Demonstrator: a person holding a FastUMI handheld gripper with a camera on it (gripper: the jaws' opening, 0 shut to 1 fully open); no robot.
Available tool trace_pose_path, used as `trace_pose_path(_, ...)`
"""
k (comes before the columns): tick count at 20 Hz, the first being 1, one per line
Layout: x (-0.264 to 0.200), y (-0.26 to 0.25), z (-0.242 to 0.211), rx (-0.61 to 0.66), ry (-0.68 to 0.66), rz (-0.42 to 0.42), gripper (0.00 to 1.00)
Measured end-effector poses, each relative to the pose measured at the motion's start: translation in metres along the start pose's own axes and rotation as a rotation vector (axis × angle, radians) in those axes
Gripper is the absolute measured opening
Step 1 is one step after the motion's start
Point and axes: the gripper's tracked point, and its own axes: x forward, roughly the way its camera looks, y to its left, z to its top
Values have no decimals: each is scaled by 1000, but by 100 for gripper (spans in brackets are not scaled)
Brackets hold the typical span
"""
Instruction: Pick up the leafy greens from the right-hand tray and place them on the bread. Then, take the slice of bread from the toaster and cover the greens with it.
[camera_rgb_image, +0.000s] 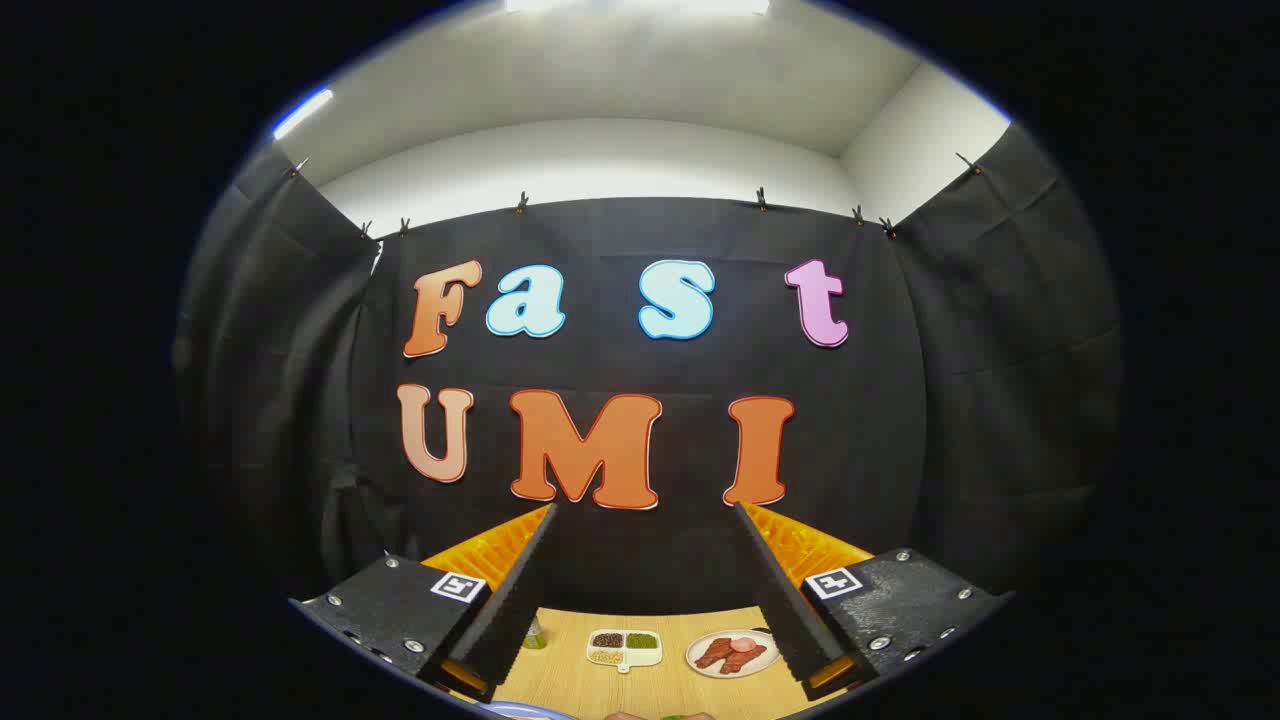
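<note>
Gripper view: your gripper (645, 510) is held high and level, its fingers spread wide apart with nothing between them, aimed at the booth wall more than at the work. Down between the fingers you see a strip of wooden table (560, 680). On it, beyond the fingers, sit a small divided dish (624, 648) and, just right of it, a plate of meat slices (733, 653). At the near edge there is a sliver of green and tan (665, 716); it may be the leafy greens or the bread, but too little shows to tell.

Tip the gripper down first, so the trays and bread come properly into sight. Keep the jaws open as you descend, and commit to the greens only once you have identified them.
</note>
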Motion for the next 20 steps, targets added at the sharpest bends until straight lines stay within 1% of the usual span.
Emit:
trace_pose_path(12,-3,-12,-14,9,32,-31,100)
trace_pose_path(20,-1,-18,-27,14,52,-35,100)
